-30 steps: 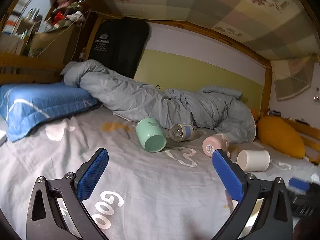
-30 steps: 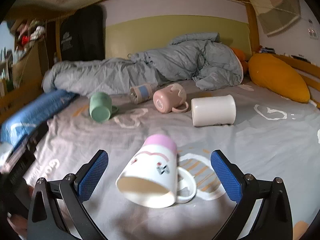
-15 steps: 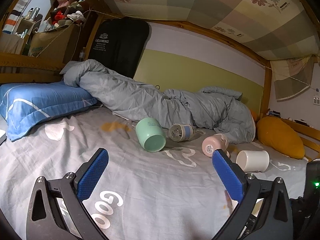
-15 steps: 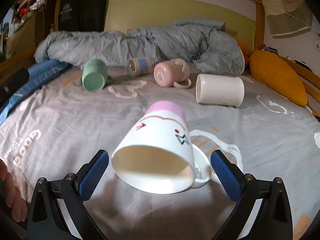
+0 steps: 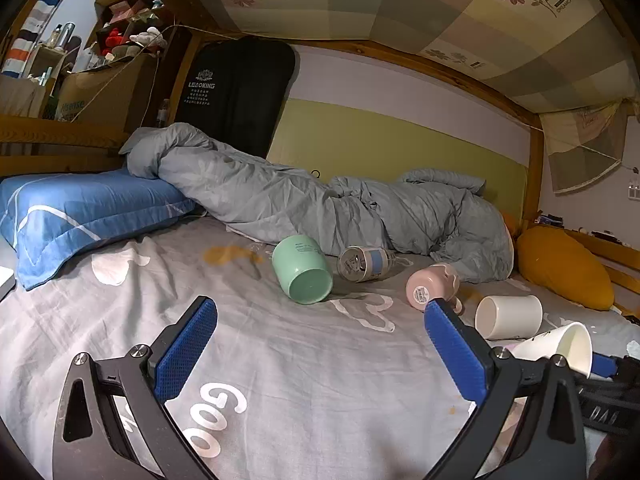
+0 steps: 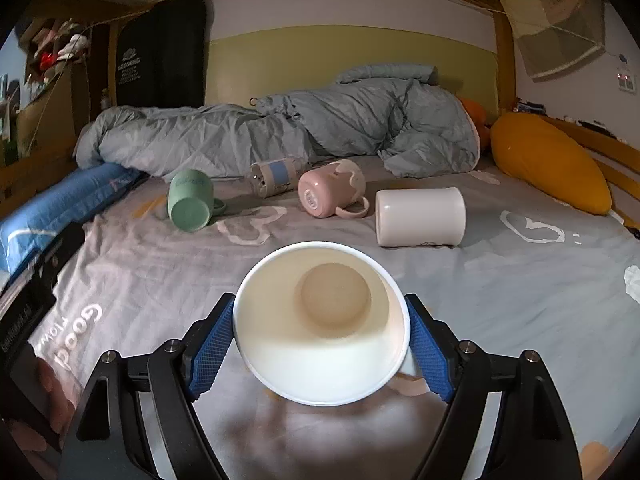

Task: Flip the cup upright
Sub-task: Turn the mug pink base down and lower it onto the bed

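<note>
A white mug with a pink base [image 6: 320, 324] lies on its side on the grey bedsheet, its open mouth facing the right wrist camera. My right gripper [image 6: 320, 344] has closed around its rim, with a blue pad [image 6: 212, 344] pressed on each side. The same mug [image 5: 560, 348] shows at the right edge of the left wrist view. My left gripper [image 5: 320, 352] is open and empty above the sheet, well short of the other cups.
Further back lie a green cup [image 6: 190, 204], a clear bottle [image 6: 276, 178], a pink mug [image 6: 330, 194] and a plain white cup [image 6: 420, 216], all on their sides. A grey duvet [image 6: 280, 136], a blue pillow [image 5: 80, 212] and an orange cushion [image 6: 552, 160] border the bed.
My right gripper has moved forward onto the white mug and closed its fingers on the rim. The left gripper has barely moved; the mug has come into its view at the right.
</note>
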`<state>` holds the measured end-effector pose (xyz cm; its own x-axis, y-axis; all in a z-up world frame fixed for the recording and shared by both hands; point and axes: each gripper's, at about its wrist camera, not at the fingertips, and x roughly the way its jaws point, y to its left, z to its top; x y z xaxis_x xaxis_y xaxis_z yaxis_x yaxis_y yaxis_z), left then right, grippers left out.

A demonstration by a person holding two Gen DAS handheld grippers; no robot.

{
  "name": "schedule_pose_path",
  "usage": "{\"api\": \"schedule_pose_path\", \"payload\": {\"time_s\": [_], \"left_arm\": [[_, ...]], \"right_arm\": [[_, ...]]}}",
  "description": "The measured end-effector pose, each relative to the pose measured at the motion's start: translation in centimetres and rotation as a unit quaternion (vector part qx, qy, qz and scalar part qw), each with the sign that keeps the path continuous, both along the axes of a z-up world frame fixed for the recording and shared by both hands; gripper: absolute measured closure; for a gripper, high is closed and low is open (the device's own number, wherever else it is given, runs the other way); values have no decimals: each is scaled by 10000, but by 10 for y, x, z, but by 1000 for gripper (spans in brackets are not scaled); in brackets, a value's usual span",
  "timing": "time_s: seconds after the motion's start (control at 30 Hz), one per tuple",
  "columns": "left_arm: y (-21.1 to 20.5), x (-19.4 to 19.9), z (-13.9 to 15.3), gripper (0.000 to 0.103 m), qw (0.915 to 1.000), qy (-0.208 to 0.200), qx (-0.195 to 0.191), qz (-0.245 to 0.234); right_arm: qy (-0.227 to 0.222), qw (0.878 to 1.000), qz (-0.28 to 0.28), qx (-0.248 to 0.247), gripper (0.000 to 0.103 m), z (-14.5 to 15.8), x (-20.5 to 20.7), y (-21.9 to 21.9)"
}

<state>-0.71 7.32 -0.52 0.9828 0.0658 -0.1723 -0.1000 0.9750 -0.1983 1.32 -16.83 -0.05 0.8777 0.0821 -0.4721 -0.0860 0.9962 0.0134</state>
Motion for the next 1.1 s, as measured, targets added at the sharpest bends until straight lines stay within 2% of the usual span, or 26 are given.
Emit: {"api": "schedule_pose_path", "payload": {"time_s": [0.2,0.43,0.83,0.93,1.03,1.1], "left_arm": [[0,0,0,0,10000,14,-3,-5],[-1,0,0,0,10000,39,-16,0],[-2,-1,0,0,10000,63,-22,2],[-2,1,-1,0,9999,106,-22,-15],[-5,1,-1,0,9999,87,40,-56],[-8,1,-1,0,9998,78,116,-103]], "right_arm": [[31,9998,32,190,21,9,2,-21],[181,9994,154,265,21,12,8,-27],[12,9998,198,-38,21,9,40,-15],[-119,9997,128,-164,16,9,38,-14],[-488,9986,136,-148,3,12,23,-17],[-618,9980,127,-77,0,14,16,-21]]}}
